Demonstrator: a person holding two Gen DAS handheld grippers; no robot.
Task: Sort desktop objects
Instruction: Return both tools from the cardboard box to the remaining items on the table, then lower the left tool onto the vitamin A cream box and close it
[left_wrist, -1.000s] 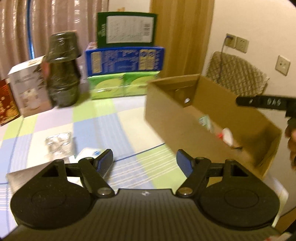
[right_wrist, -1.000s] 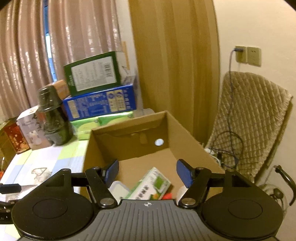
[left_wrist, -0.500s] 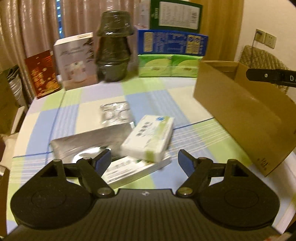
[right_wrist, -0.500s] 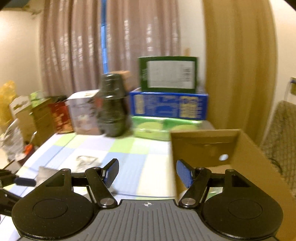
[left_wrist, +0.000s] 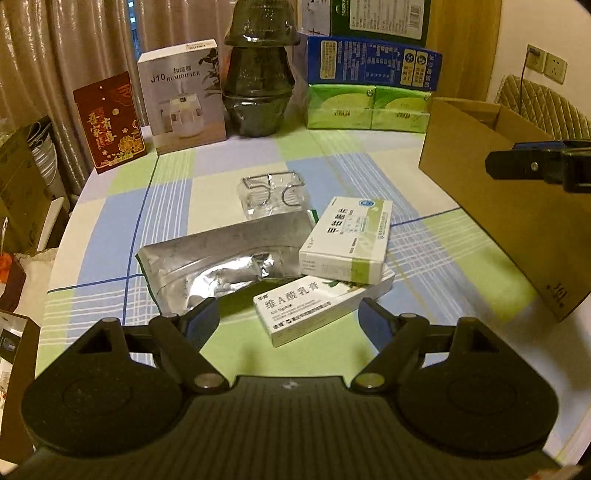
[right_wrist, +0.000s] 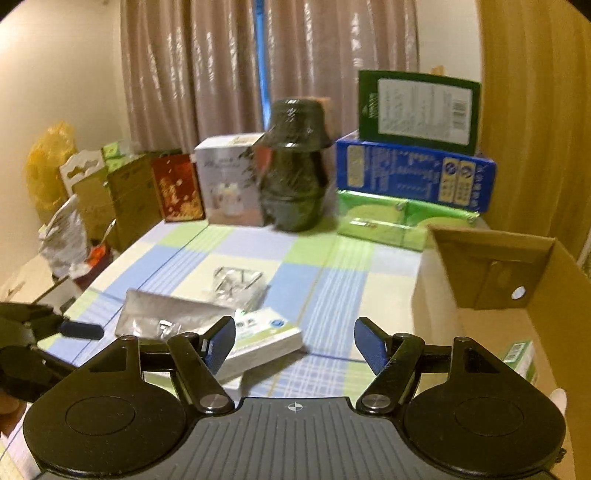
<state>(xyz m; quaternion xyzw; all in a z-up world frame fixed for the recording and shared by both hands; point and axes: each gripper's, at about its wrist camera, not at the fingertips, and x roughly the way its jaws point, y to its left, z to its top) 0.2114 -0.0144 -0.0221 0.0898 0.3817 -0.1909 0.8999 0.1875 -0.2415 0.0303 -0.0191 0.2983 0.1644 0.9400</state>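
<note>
Left claw (left_wrist: 288, 321) agape above boxes (left_wrist: 332, 273)

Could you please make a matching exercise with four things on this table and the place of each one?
Things:
1. upper medicine box
2. foil pouch
3. clear hook packet
4. cardboard box

Places:
A. at the table's right edge
B. lying on another medicine box
C. behind the foil pouch, toward the back boxes
D. left of the medicine boxes

Pairs: 1-B, 2-D, 3-C, 4-A
</note>
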